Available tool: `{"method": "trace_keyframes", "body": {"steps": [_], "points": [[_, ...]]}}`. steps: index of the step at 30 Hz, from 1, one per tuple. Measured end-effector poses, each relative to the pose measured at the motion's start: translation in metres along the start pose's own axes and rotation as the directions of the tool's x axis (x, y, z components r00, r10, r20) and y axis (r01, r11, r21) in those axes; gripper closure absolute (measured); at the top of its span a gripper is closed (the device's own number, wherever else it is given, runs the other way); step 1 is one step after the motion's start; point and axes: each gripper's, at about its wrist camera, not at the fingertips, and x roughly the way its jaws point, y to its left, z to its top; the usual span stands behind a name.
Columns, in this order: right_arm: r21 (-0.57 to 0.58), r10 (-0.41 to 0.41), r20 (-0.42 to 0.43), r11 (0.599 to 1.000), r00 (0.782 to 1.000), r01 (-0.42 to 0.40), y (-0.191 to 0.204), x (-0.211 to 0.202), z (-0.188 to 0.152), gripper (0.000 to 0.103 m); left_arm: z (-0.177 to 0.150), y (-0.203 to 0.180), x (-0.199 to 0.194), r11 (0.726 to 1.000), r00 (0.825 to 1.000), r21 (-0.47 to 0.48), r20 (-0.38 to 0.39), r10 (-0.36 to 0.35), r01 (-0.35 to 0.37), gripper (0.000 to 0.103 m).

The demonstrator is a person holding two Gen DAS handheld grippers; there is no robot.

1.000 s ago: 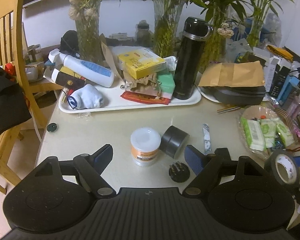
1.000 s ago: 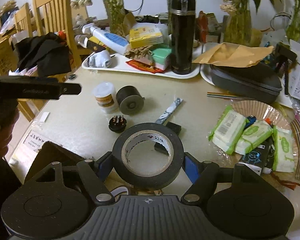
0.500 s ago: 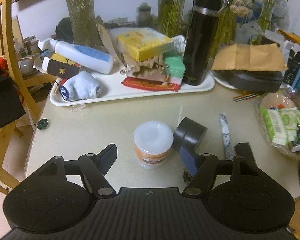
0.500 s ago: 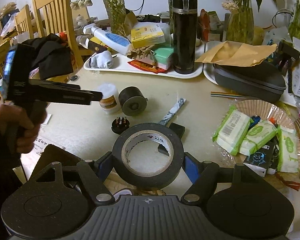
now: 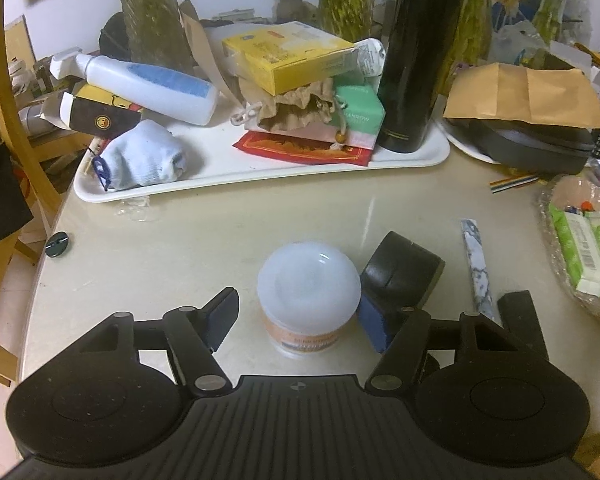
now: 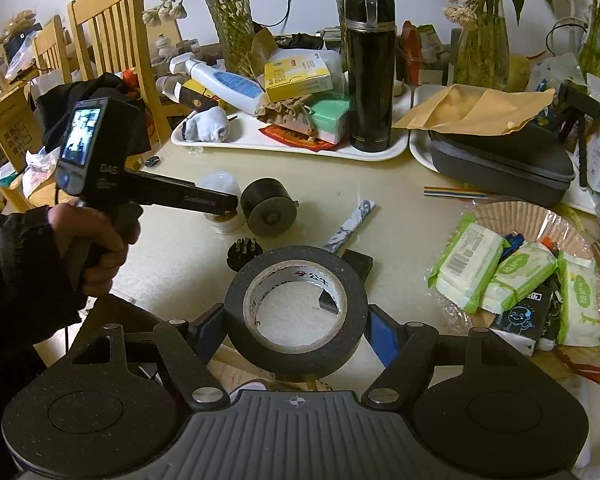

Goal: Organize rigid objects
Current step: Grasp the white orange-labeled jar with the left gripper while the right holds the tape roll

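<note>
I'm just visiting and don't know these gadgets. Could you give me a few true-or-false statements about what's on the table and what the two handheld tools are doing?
1. The right tool is clamped on a black tape roll. True.
2. The left tool is shut on the white-lidded jar. False: its jaws are open on either side of the jar.
3. The black flask stands upright on the white tray. True.
4. The white bottle stands upright. False: it lies on its side.

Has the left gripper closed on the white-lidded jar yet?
No: the left gripper is open around the white-lidded jar, with a gap at its left finger.
</note>
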Motion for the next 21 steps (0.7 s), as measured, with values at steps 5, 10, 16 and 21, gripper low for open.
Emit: {"method": "trace_keyframes", "body": {"steps": [5,10,16,21], "points": [[0.002,-0.001,-0.004,1.0,1.0,0.001,0.0,0.001,0.0,0.027,0.001,-0.001,0.005,1.0,1.0,-0.011,-0.004,-0.017,0.017,0.05],[0.003,-0.003,-0.004,1.0,1.0,0.003,0.0,0.001,0.0,0.027,0.002,0.002,0.001,0.999,1.0,-0.038,-0.022,-0.003,0.002,0.05],[0.002,-0.005,-0.001,1.0,1.0,0.005,0.001,0.002,0.001,0.027,0.002,0.008,-0.019,0.998,1.0,-0.06,-0.009,0.005,-0.005,0.05],[-0.006,-0.008,0.004,1.0,1.0,0.008,0.003,0.002,0.001,0.027,0.001,0.009,-0.037,0.999,1.0,-0.045,0.003,0.0,0.0,0.05]]}}
